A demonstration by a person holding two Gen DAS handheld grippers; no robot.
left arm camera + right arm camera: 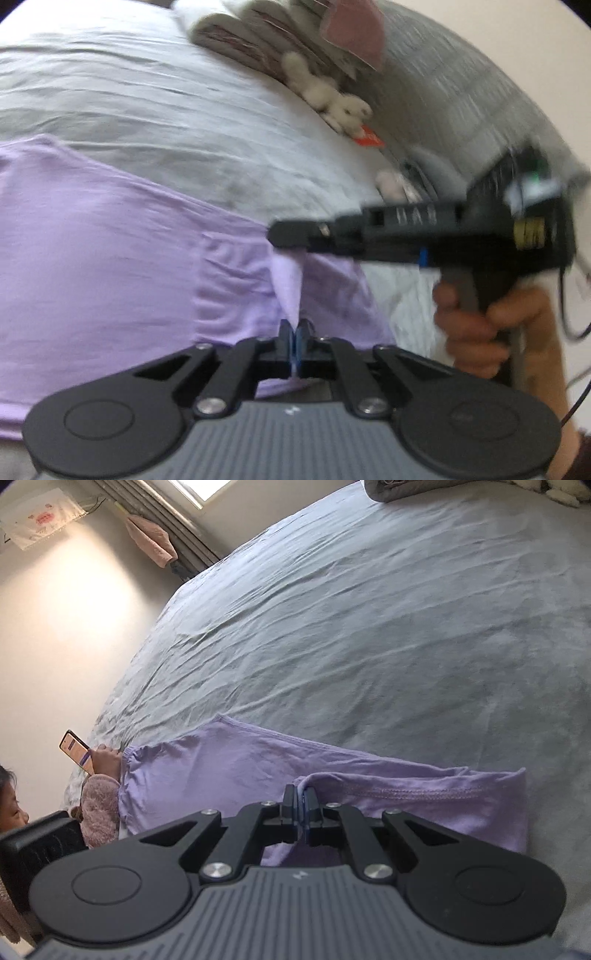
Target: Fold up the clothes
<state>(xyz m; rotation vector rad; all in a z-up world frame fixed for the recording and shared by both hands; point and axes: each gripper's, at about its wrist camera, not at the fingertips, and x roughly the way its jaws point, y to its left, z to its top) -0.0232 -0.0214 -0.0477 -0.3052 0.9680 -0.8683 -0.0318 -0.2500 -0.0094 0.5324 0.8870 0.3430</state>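
Observation:
A lilac garment (110,258) lies spread on the grey bed sheet (166,110). In the left wrist view my left gripper (295,334) is shut, with a raised fold of the lilac cloth pinched between its blue pads. Just above it my right gripper (282,236), held by a hand (476,325), grips the upper end of the same fold. In the right wrist view my right gripper (299,799) is shut on a hemmed edge of the lilac garment (221,768), which lies partly folded over itself.
Pillows (240,40) and a white plush toy (332,96) lie at the head of the bed. At the bed's left edge a person in a fluffy pink sleeve (99,805) holds a phone (75,749). A folded grey blanket (424,491) lies far back.

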